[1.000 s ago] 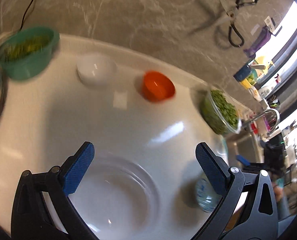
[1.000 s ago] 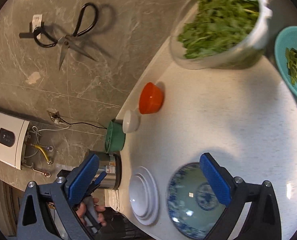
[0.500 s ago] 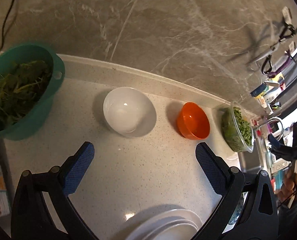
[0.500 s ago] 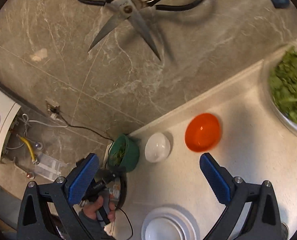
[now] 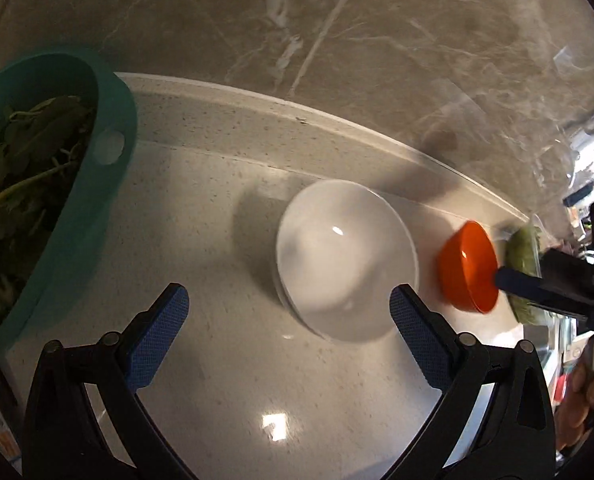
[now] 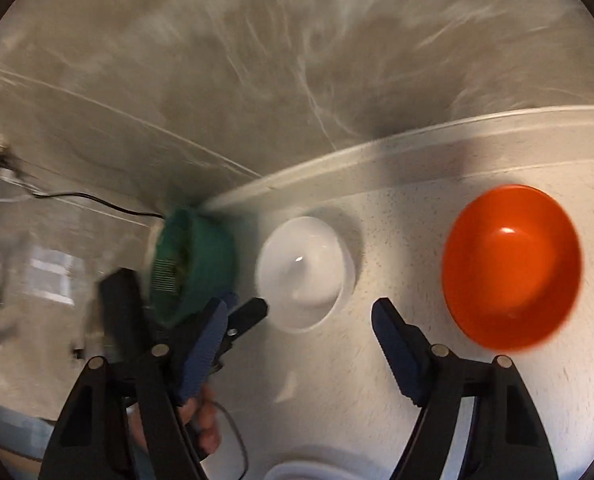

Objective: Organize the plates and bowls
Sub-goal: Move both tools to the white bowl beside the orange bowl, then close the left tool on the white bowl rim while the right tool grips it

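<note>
A white bowl (image 5: 345, 260) stands upright on the pale counter, just beyond my open left gripper (image 5: 289, 300), whose pads touch nothing. To its right sits an orange bowl (image 5: 469, 272), with one of the right gripper's fingers (image 5: 513, 280) at its far rim. In the right wrist view the orange bowl (image 6: 513, 268) lies to the right of my right gripper (image 6: 301, 308). Its jaws are closing with nothing pressed between them. The white bowl (image 6: 305, 268) is ahead of its gap. My left gripper (image 6: 237, 316) shows at the lower left, held by a hand.
A teal colander (image 5: 57, 184) of leafy greens stands left of the white bowl, close to the left finger. A marble wall (image 5: 337, 60) rises behind the counter's raised back edge. A stack of white plates (image 6: 297, 468) peeks in at the bottom of the right wrist view.
Both grippers came down and in towards the bowls, which now look much larger. The right jaws have narrowed. The plate stack slid to the bottom edge of the right view.
</note>
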{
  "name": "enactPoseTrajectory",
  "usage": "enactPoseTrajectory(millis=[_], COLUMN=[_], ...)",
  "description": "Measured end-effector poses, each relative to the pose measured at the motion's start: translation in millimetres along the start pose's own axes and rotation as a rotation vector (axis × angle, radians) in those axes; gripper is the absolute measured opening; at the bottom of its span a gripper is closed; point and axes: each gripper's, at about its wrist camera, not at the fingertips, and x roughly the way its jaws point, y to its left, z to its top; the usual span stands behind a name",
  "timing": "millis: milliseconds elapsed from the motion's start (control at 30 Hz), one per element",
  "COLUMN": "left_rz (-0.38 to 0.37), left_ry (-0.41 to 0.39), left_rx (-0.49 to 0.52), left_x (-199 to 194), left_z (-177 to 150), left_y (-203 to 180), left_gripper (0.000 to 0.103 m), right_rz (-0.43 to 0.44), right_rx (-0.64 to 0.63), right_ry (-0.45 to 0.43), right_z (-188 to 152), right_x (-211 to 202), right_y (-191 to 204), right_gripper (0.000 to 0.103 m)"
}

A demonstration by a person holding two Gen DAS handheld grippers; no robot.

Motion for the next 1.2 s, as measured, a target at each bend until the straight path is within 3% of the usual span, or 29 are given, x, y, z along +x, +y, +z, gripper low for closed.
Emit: enactPoseTrajectory(millis=[133,200,267,433,533,600,700,867,1200], left_rz=[0.021,0.020,0.018,0.015,-0.014,-0.008,-0.016,-0.026,-0.021], left_ry=[0.008,0.017,0.028,0.058,0.074,0.082,0.092,0.103,0.112], left_rx=[0.006,0.017,0.020,0.038,0.036,0.057,0.060,0.073,0.064], left_x=[14,21,28,45,54,58,65,60,54], left_z=[7,10,13,19,21,24,28,18,6], left_y=[9,12,15,17,23,21,23,17,-4], left_gripper=[0.096,0.085,0.064,0.051,0.032,0.021,0.016,0.012,0.011], right_rz=[-0.102,-0.146,-0.189,-0.259,-0.272,-0.275,-0.264,-0.232,-0.211], right_rx=[0.003,-0.020,-0.046,-0.070,-0.066,-0.062,-0.049,-0.040,-0.025], right_ry=[0.069,0.099,0.111,0.156,0.179,0.200,0.209,0.198,0.180], right_z=[11,12,13,16,18,21,24,25,24], right_x=[39,52,61,80,90,99,105,100,92], right_y=[-4,-3,-1,-2,-7,-11,-18,-24,-23], right_gripper=[0.076,0.075,0.073,0.071,0.051,0.031,0.016,0.013,0.013])
